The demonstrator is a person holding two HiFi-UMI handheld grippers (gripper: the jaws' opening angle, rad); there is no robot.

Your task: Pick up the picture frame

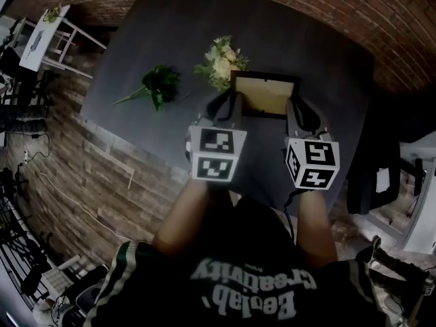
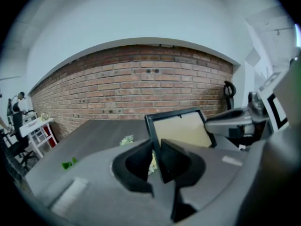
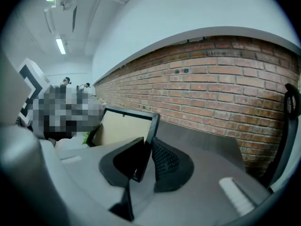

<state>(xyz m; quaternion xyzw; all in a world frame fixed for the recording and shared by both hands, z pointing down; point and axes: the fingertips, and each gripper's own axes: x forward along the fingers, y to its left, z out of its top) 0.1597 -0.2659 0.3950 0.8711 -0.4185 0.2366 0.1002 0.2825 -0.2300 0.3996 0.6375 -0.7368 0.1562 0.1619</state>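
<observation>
left tool, right tool side by side, jaws clamped, forearms extended

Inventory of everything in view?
black rectangular picture frame: one, black with beige panel, gripped at both sides
dark grey table: one, grey, below frame
cream flower bouquet: one, cream-green, on table beyond frame
green leafy sprig: one, green, on table left of bouquet
red brick wall: one, red-brown, behind table
white shelf rack: one, white, far left
left claw: one, grey, shut on frame's left edge
right claw: one, grey, shut on frame's right edge
</observation>
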